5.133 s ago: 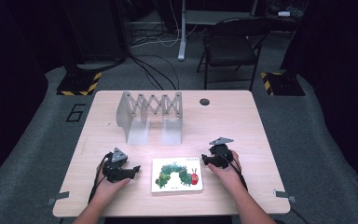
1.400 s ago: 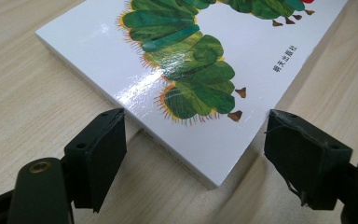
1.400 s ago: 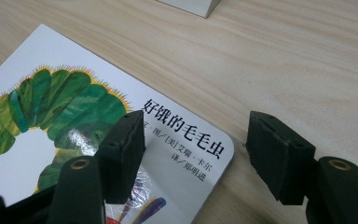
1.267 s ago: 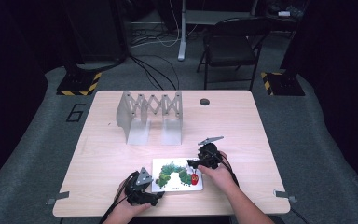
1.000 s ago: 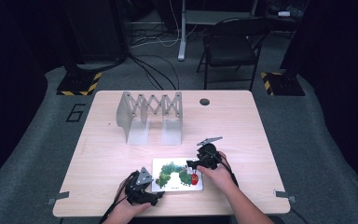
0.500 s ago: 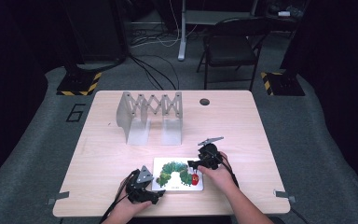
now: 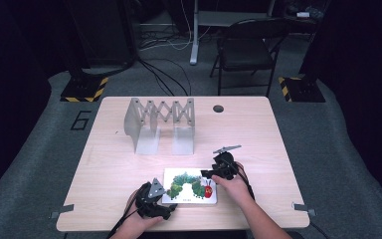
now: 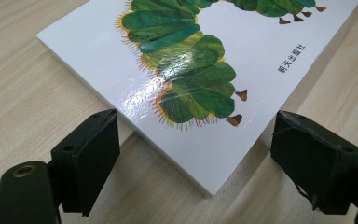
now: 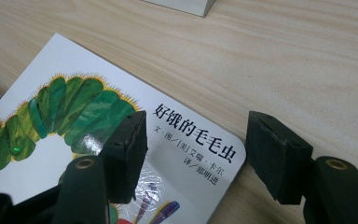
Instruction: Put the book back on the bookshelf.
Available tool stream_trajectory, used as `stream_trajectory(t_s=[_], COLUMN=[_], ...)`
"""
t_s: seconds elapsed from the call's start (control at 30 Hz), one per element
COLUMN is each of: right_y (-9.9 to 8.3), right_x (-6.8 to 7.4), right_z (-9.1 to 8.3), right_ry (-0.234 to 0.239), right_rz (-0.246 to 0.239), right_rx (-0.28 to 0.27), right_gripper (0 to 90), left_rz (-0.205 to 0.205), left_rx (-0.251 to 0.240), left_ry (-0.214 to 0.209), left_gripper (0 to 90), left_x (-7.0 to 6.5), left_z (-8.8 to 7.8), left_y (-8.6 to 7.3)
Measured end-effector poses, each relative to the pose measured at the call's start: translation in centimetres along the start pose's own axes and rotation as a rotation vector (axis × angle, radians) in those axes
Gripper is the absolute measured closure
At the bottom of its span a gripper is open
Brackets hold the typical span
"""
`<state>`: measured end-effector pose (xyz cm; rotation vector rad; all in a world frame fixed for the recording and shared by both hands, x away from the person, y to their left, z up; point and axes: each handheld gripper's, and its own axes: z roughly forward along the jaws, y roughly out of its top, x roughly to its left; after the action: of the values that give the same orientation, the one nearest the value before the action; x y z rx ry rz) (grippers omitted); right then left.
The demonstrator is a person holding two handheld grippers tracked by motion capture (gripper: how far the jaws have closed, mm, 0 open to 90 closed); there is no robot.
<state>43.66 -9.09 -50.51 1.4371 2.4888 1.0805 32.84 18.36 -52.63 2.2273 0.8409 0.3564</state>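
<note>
Book (image 7: 189,185) flat at table's (image 7: 104,164) 6 o'clock, not lifted. Left gripper (image 8: 200,154) astride its corner, jaws just opening. Right gripper (image 9: 196,154) closing over far corner, not yet pinching. Rack (image 7: 160,124) at 12, unfilled.

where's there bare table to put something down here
Free: the left strip of the table beside the folding rack, the far right corner past the round hole, and the right edge. Crowded: the near middle, where the book lies between the left gripper and the right gripper.
</note>
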Motion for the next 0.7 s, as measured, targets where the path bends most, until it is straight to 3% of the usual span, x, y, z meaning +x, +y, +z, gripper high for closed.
stream_trajectory(t_s=[0.27,0.4,0.7], right_y=[0.03,0.0,-0.22], right_x=[-0.02,0.11,-0.47], right_z=[-0.01,-0.06,-0.3], right_ry=[-0.001,-0.025,-0.006], right_rz=[0.006,-0.02,0.048], right_rx=[0.002,0.005,0.019], right_gripper=[40.1,39.1,39.1], left_rz=[-0.003,-0.008,-0.012], left_rx=[0.011,0.009,0.006], left_ry=[0.004,0.009,0.021], left_gripper=[15.5,15.9,16.0], left_x=[-0.09,-0.2,-0.35], left_z=[-0.1,-0.11,-0.1], left_y=[0.02,-0.01,-0.04])
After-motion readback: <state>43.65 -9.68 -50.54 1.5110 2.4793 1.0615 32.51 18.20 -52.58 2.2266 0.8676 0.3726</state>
